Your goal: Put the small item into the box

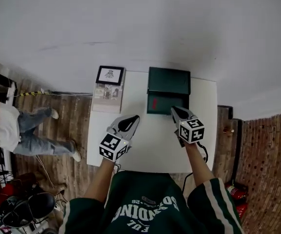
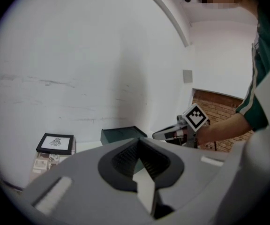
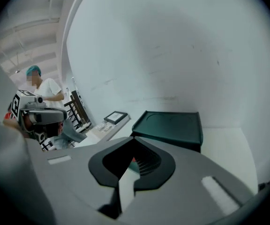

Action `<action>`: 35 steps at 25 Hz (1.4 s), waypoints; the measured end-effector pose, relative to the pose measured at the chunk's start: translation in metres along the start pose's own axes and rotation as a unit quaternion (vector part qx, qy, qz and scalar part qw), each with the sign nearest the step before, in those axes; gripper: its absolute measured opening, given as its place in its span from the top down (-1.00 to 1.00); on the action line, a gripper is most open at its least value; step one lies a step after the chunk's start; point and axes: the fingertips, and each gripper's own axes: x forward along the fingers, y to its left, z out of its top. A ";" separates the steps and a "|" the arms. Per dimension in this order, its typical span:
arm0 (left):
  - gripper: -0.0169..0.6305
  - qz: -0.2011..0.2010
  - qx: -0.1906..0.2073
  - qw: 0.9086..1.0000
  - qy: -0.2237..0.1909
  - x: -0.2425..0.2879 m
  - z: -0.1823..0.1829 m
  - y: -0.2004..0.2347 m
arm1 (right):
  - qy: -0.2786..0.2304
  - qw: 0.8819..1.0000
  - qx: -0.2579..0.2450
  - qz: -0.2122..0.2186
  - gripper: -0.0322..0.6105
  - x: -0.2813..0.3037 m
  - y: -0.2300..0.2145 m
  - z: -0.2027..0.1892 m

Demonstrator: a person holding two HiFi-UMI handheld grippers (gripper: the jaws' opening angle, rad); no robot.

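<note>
A dark green box (image 1: pixel 167 104) stands at the back of the white table (image 1: pixel 145 152), with its lid (image 1: pixel 168 81) tipped open toward the wall. A small red item (image 1: pixel 153 103) lies inside the box at its left. My left gripper (image 1: pixel 132 120) hovers left of the box front, jaws together and holding nothing. My right gripper (image 1: pixel 175 110) is over the box's front right corner, also shut and empty. In the right gripper view the lid (image 3: pixel 170 125) fills the middle, and a bit of the red item (image 3: pixel 133 160) shows past my right gripper (image 3: pixel 134 139). The left gripper view shows the box (image 2: pixel 121 135) beyond my left gripper (image 2: pixel 138 140).
A black-framed picture (image 1: pixel 110 75) and a printed booklet (image 1: pixel 106 97) lie at the table's back left edge. A person (image 1: pixel 13 128) is on the wooden floor to the left. The white wall rises just behind the box. Bare tabletop lies between the grippers.
</note>
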 end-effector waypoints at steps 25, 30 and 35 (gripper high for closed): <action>0.79 0.007 0.020 0.999 -0.042 0.001 0.046 0.000 | -0.153 0.987 -0.051 -0.015 0.89 -0.071 0.046 0.058; 0.79 0.010 0.018 0.999 -0.042 0.000 0.045 0.005 | -0.148 0.988 -0.050 -0.016 0.89 -0.068 0.047 0.056; 0.79 0.015 0.018 0.999 -0.039 -0.004 0.043 0.009 | -0.146 0.988 -0.045 -0.016 0.89 -0.068 0.047 0.054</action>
